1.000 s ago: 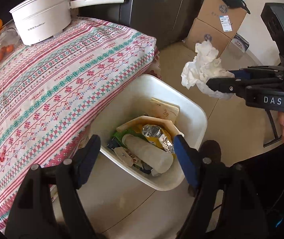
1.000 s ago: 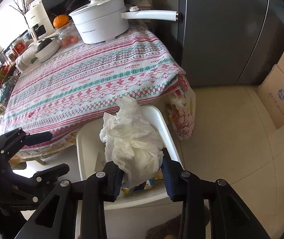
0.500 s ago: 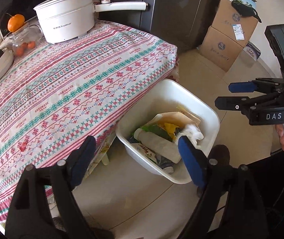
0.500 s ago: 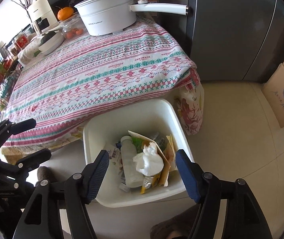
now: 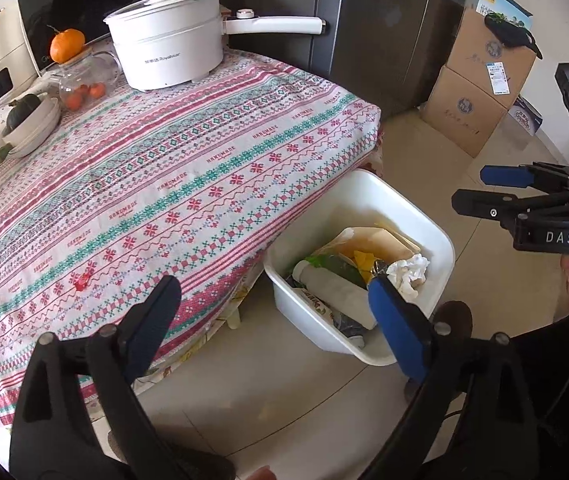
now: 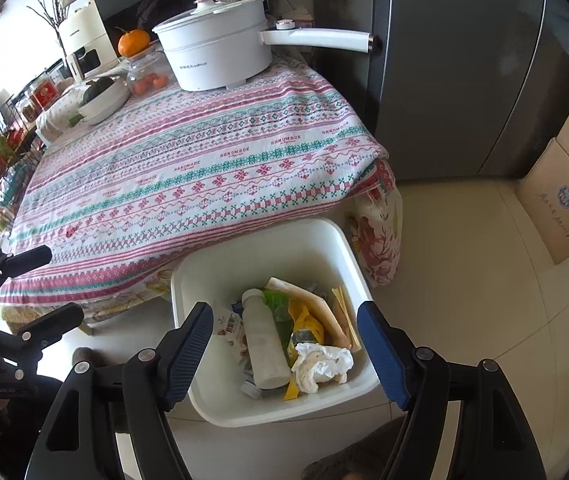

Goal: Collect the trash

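Observation:
A white plastic bin (image 6: pixel 268 248) stands on the floor by the table corner; it also shows in the left wrist view (image 5: pixel 412 216). Inside lie a crumpled white tissue (image 6: pixel 322 364), a white bottle (image 6: pixel 264 348), and yellow and green wrappers and paper. The tissue also shows in the left wrist view (image 5: pixel 408 272). My right gripper (image 6: pixel 286 356) is open and empty above the bin; it shows from the side in the left wrist view (image 5: pixel 480 188). My left gripper (image 5: pixel 272 320) is open and empty over the table edge and floor, left of the bin.
The table carries a patterned cloth (image 5: pixel 156 168), a white electric pot (image 5: pixel 168 52) with a long handle, a glass jar with an orange on top and a bowl. A dark fridge (image 6: pixel 456 60) and cardboard boxes (image 5: pixel 480 92) stand behind.
My right gripper opened and the tissue dropped into the bin. Both grippers then rose and drew back, so the bin looks smaller and more of the table shows.

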The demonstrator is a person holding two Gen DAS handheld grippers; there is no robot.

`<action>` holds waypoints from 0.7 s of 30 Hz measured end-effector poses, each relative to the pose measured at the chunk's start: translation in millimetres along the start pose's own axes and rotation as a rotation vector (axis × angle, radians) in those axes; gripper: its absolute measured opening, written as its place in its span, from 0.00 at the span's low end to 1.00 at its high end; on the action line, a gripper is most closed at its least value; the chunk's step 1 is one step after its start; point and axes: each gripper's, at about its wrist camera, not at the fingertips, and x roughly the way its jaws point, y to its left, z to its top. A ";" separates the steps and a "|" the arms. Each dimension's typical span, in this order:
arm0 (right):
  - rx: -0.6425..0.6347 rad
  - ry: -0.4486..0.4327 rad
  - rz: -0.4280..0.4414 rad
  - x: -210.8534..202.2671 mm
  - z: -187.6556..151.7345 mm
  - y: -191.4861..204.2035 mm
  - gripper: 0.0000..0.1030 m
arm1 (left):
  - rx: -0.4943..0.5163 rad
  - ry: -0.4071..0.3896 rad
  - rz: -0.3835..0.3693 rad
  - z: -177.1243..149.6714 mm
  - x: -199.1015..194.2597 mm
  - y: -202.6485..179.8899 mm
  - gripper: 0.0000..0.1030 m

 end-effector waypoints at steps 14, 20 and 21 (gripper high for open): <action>-0.103 -0.211 -0.093 -50.3 3.6 44.5 0.98 | -0.172 -0.123 0.180 -3.8 -50.2 27.9 0.99; -0.123 -0.281 -0.088 -69.1 2.0 62.9 1.00 | -0.219 -0.185 0.191 -10.3 -67.6 31.6 0.99; -0.124 -0.292 -0.087 -71.4 1.8 65.0 1.00 | -0.220 -0.191 0.189 -10.6 -69.2 32.1 0.99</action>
